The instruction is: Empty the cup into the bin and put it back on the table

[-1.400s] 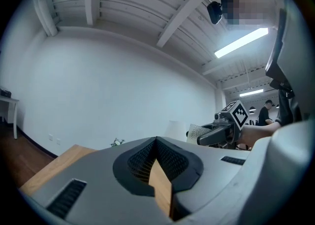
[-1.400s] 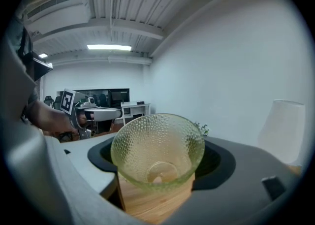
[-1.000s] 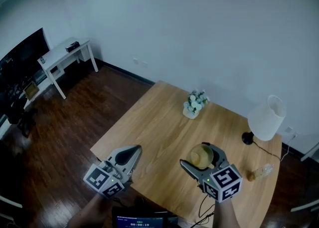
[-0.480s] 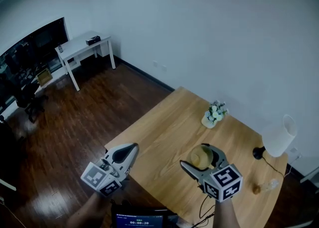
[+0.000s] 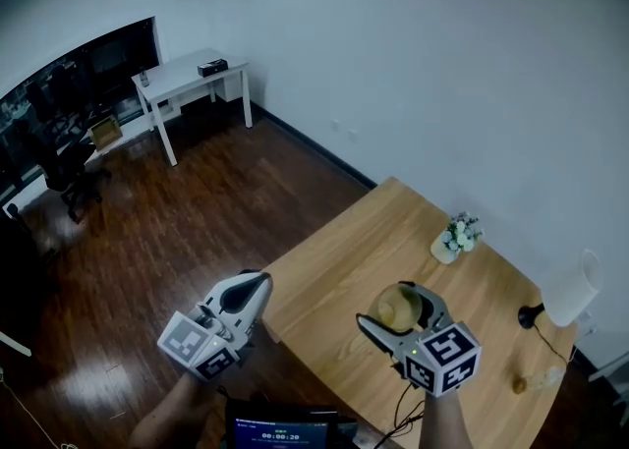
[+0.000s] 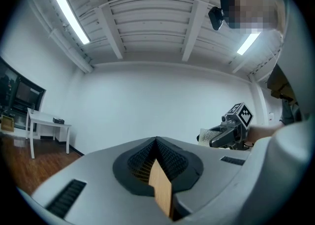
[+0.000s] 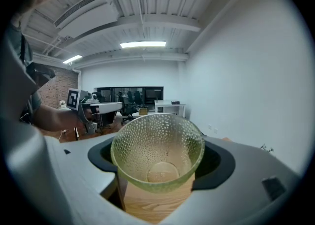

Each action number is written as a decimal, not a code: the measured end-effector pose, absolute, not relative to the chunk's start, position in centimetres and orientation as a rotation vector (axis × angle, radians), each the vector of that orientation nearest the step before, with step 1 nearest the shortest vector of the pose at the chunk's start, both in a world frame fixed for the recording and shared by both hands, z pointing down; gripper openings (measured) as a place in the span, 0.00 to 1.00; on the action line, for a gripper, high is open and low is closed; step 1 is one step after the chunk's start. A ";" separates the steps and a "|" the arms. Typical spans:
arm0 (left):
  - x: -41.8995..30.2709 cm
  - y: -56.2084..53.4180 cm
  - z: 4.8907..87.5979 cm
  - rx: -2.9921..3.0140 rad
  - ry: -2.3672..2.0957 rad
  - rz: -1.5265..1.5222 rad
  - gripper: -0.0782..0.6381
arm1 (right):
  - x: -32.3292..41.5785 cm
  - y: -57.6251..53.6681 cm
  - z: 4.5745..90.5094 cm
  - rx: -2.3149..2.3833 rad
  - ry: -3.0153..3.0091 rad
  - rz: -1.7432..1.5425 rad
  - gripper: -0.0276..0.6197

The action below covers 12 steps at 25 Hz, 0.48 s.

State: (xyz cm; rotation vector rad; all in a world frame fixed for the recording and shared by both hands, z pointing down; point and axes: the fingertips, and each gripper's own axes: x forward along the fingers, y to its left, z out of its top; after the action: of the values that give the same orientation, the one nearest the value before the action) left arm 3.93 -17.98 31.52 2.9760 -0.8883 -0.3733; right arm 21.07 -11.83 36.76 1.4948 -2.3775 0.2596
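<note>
A yellowish dimpled glass cup [image 5: 394,308] is clamped between the jaws of my right gripper [image 5: 401,300], held above the near part of the wooden table [image 5: 393,241]. In the right gripper view the cup [image 7: 158,145] faces the camera mouth-first and looks empty, with the right gripper [image 7: 157,172] shut on its base. My left gripper [image 5: 254,288] hangs beside the table's left corner, over the dark floor. Its jaws are pressed together on nothing, as the left gripper [image 6: 156,144] view shows. No bin shows in any view.
On the table's far side stand a small pot of flowers [image 5: 455,238], a white lamp [image 5: 570,290] and a small bottle [image 5: 532,379]. A white desk [image 5: 187,79] and dark monitors [image 5: 69,74] line the far left wall. Dark wood floor [image 5: 177,221] spreads to the left.
The head view has swung left, so the table has slid right and more floor shows. Both grippers stay in the same spots in the view, the cup still held.
</note>
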 end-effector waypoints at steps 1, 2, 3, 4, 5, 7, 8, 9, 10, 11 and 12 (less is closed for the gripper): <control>3.1 -18.3 31.5 2.976 -0.898 -0.371 0.10 | 20.2 -12.2 36.7 1.482 -2.383 0.260 0.68; 2.3 -18.7 31.5 2.975 -0.908 -0.368 0.10 | 19.3 -12.6 36.6 1.471 -2.388 0.261 0.68; 1.5 -19.1 31.5 2.973 -0.918 -0.367 0.10 | 18.6 -13.1 36.6 1.462 -2.394 0.261 0.68; 0.8 -19.4 31.5 2.969 -0.928 -0.368 0.10 | 17.9 -13.6 36.5 1.454 -2.399 0.261 0.68; 0.1 -19.8 31.6 2.964 -0.941 -0.368 0.10 | 17.3 -14.2 36.5 1.445 -2.404 0.261 0.68; -1.4 -20.8 31.7 2.949 -0.982 -0.369 0.10 | 16.0 -15.3 36.5 1.426 -2.416 0.259 0.68; -2.2 -21.3 31.7 2.941 -1.004 -0.371 0.10 | 15.3 -15.9 36.6 1.419 -2.422 0.257 0.68; -3.0 -21.8 31.7 2.934 -1.020 -0.371 0.10 | 14.5 -16.5 36.6 1.413 -2.429 0.255 0.68; -3.8 -22.2 31.8 2.931 -1.030 -0.369 0.10 | 13.7 -17.1 36.5 1.407 -2.436 0.255 0.68; -4.6 -22.4 31.8 2.931 -1.035 -0.365 0.10 | 12.9 -17.7 36.5 1.398 -2.443 0.254 0.68; -5.4 -22.7 31.8 2.931 -1.040 -0.361 0.10 | 12.0 -18.2 36.5 1.387 -2.448 0.253 0.68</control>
State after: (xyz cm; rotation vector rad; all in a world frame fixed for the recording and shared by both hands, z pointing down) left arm -5.36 -22.67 31.81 2.9309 -1.0401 -0.3608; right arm 12.02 -18.20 36.49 1.3869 -2.4480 0.2527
